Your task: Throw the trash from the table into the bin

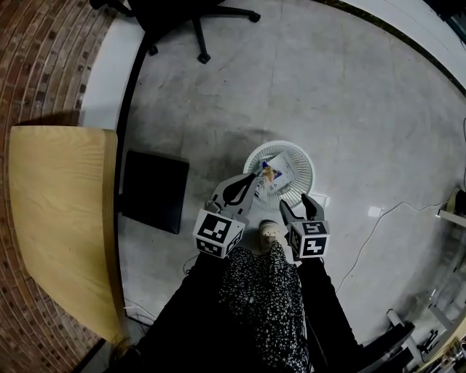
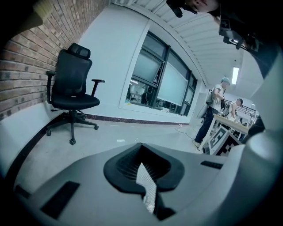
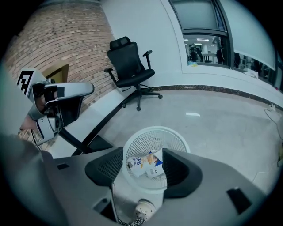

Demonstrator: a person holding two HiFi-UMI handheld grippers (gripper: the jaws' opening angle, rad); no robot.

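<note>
A white mesh bin stands on the grey floor just ahead of the person's shoe. Crumpled snack packets lie inside it. My right gripper hangs over the bin's near rim, tilted down. In the right gripper view it is open, with empty jaws framing the bin and the packets below. My left gripper is held beside it, over the bin's left edge. In its own view the left gripper is shut with nothing held, pointing across the room.
A wooden table stands at the left by the brick wall, with a black slab on the floor beside it. A black office chair is farther off. A white cable runs along the floor at right. People stand by a far desk.
</note>
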